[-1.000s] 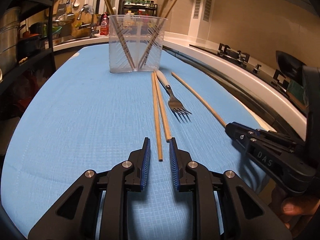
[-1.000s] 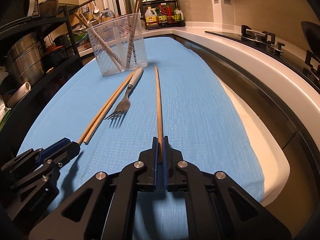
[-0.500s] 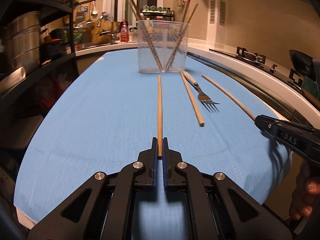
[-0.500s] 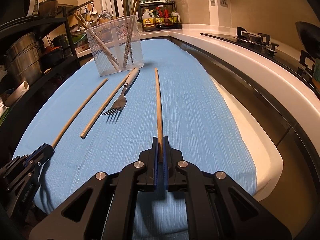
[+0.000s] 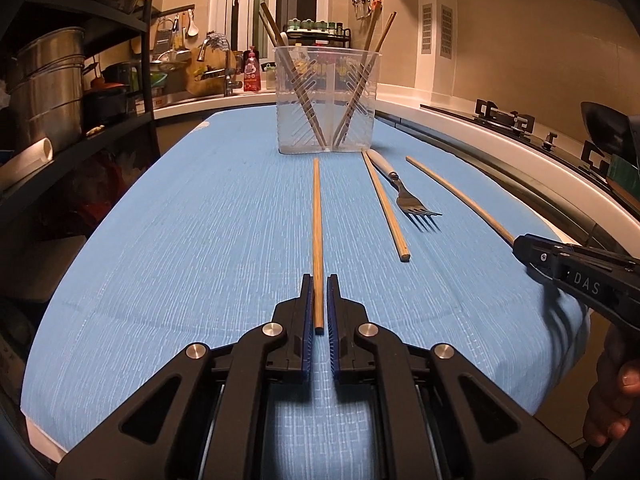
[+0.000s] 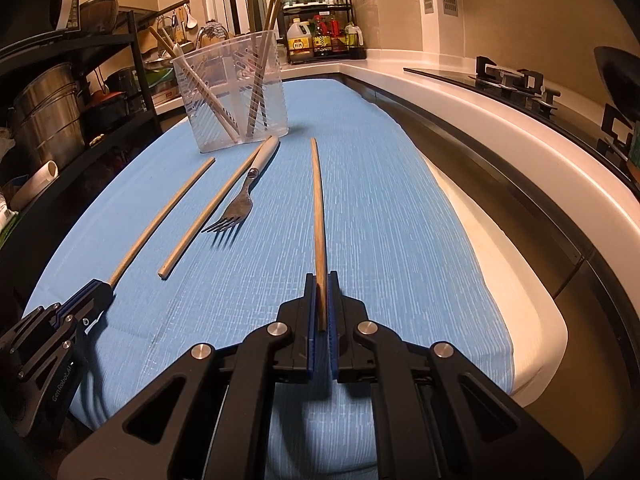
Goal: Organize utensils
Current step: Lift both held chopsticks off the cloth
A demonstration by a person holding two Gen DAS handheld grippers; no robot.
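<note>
Chopsticks are what this moment turns on: each gripper has one clamped by its near end, with the shaft running straight forward along the fingers toward the clear holder. In the left wrist view the left gripper (image 5: 318, 304) grips the left chopstick (image 5: 317, 224), whose far tip stops just short of the holder (image 5: 326, 96) at upper centre, so its long axis already points at the target. In the right wrist view the right gripper (image 6: 321, 300) is closed on the right chopstick (image 6: 318, 208), while the holder sits upper left of the frame, off that stick's line; by my judgement the left side is better aligned, and both sticks need tipping upright before going in.

On the blue mat (image 5: 180, 240) between the two held sticks lie a loose chopstick (image 5: 385, 204) and a fork (image 5: 404, 192), side by side.

Only the left view shows the person's hand (image 5: 612, 400) at lower right; only the right view shows the mat's bare white edge (image 6: 500, 248).
</note>
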